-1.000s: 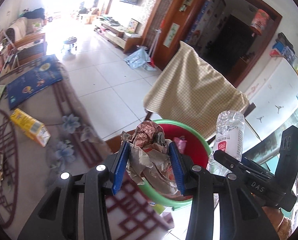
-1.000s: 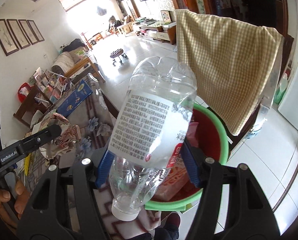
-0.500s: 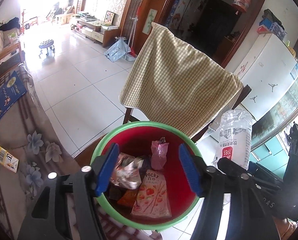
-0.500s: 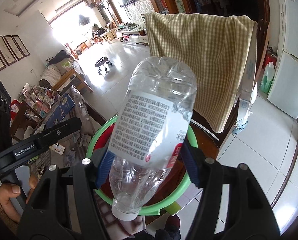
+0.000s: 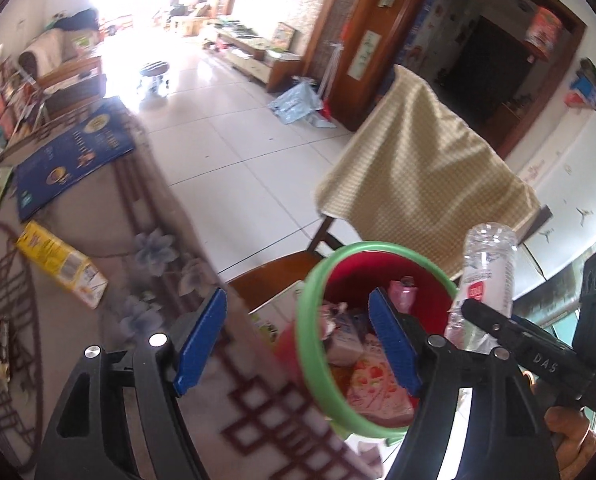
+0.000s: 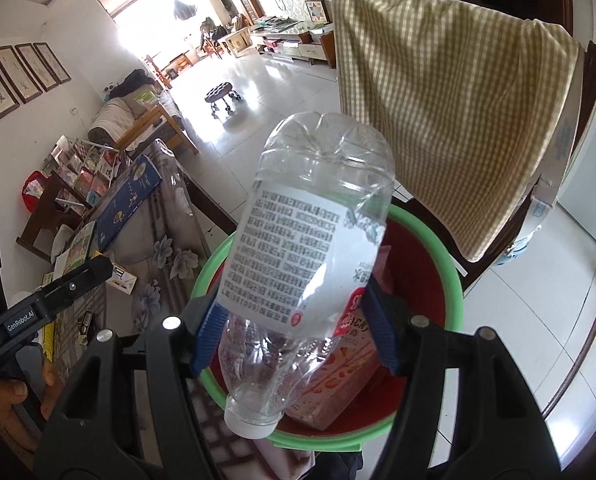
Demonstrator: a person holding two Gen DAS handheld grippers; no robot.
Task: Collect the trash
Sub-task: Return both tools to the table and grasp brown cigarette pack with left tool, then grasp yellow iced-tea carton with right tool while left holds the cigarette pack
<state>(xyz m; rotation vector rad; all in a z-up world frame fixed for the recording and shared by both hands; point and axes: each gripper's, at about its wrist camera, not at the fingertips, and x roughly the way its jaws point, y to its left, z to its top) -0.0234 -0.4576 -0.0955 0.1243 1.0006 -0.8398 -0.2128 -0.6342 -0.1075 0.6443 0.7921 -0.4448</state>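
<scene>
- Paper wad gone from the left gripper: a second ago it was clamped between the blue pads, now nothing sits between them and the jaws are opening, already wide.
- Bin (red inside, green rim) sat centred under the left gripper half a second ago; in the left view it is now off to the right, rim crossing between the pads, right pad over the opening.
- Bin contents: pink snack box, small pink wrapper, crumpled paper against the near-left wall.
- Right gripper unchanged: jaws mid-width, clamped on the clear plastic bottle.
- Bottle is inverted and tilted, white cap low toward the camera, base up and away. It hangs over the bin's near rim.
- Both grippers point steeply down. In the left view the right gripper comes in from the right edge, with fingers on its handle.
- Left hand shows at the lower-left of the right view.
- Around: chair with a checked cloth draped over its back just behind the bin; desk with patterned cover to the left.
- On the desk: yellow carton and blue book, well apart from the bin.
- Left view is motion-blurred; finer trash detail unreadable.
</scene>
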